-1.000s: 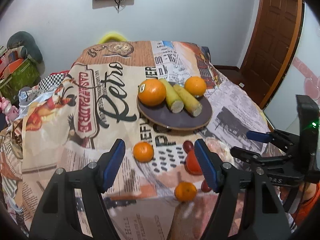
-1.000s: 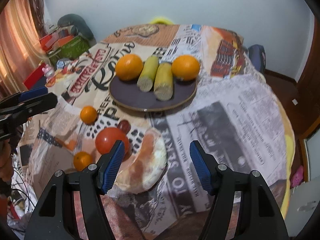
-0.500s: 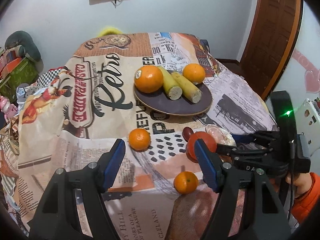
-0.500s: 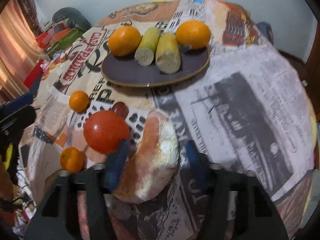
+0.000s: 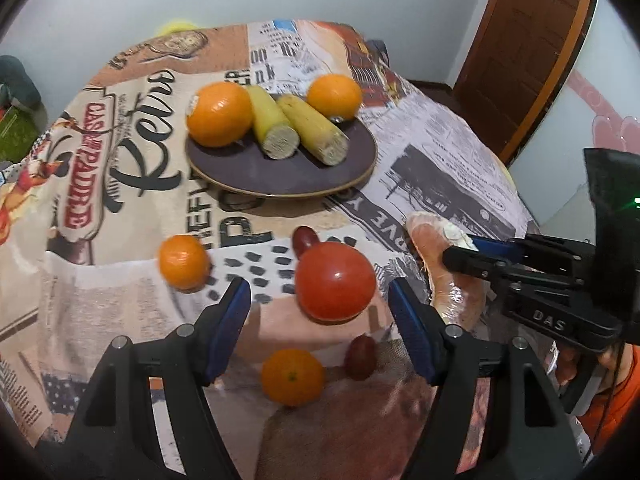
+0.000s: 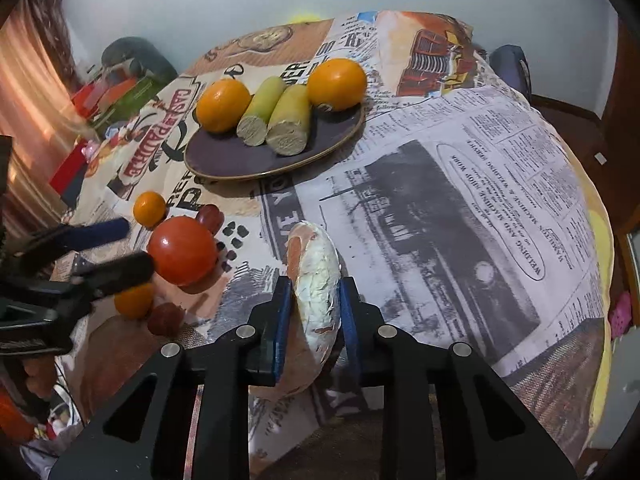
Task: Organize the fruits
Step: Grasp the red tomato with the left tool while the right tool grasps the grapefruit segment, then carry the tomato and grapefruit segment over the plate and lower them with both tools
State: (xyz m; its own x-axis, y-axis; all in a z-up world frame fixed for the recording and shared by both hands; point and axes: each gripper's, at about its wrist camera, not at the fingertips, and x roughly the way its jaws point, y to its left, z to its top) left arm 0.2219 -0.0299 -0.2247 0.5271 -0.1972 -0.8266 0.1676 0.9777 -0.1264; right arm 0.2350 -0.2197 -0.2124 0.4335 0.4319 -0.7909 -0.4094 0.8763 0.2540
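A plastic-wrapped pale pink fruit wedge (image 6: 316, 264) stands on edge on the printed tablecloth. My right gripper (image 6: 316, 304) is closing on it, its blue pads pressing both flat sides. In the left wrist view the same wedge (image 5: 430, 232) and right gripper (image 5: 460, 248) show at the right. My left gripper (image 5: 318, 294) is open, with the red tomato (image 5: 334, 286) just ahead between its fingers, untouched. The dark plate (image 5: 280, 176) holds two oranges (image 5: 219, 114) and two yellow stalk pieces (image 5: 314, 130).
Two small mandarins (image 5: 184, 262) (image 5: 292, 376) and two dark red fruits (image 5: 305, 237) (image 5: 361, 356) lie loose around the tomato. The table edge drops off at the right (image 6: 596, 240). Boxes and clutter (image 6: 116, 96) sit beyond the left edge. A wooden door (image 5: 520, 40) stands at the far right.
The right gripper went from wide open to shut on the wedge, tipping it onto its edge. The left gripper came down and forward to the tomato, staying open.
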